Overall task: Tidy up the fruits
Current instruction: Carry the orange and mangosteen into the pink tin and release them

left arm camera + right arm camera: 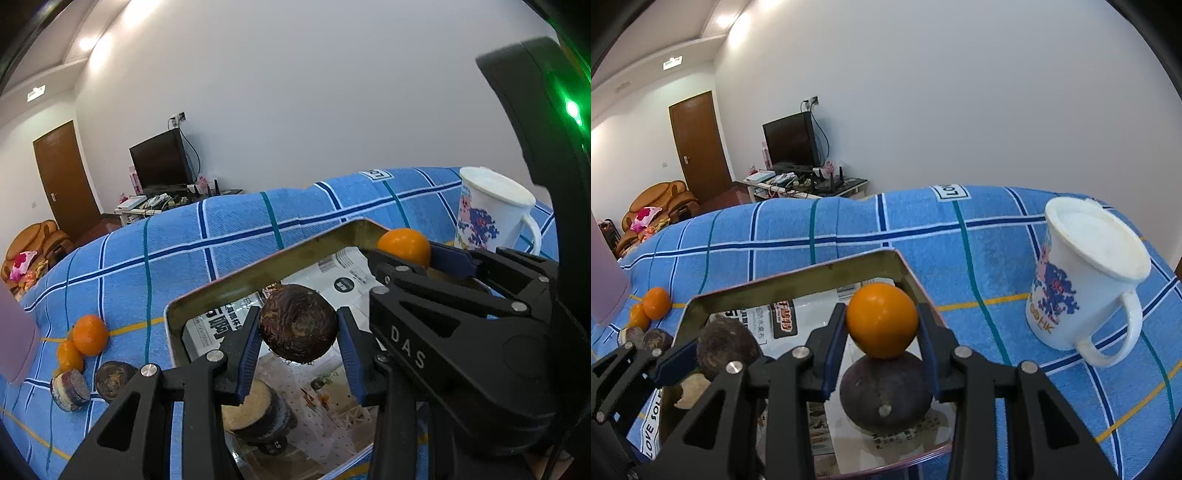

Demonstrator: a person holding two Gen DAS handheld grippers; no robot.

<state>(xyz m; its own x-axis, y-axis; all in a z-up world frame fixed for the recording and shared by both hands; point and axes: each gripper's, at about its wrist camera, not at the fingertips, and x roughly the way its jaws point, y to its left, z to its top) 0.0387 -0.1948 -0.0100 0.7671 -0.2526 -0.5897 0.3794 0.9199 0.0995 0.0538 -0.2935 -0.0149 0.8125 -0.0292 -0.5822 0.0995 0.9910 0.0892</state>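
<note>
I've got the left hand-held gripper (298, 334) clamped on a dark brown fruit (298, 325), held just above the metal tray (258, 273) w/ the blue pads pressing both sides. The right hand-held gripper (882, 334) is closed on an orange (882, 320), also over the tray, directly above a dark purple fruit (886, 395) lying in it. Tray sits on the blue checked cloth (960, 240); more oranges (89, 334) & brown fruits (112, 380) lie on the cloth at left, white mug (1086, 280) stands at right.
</note>
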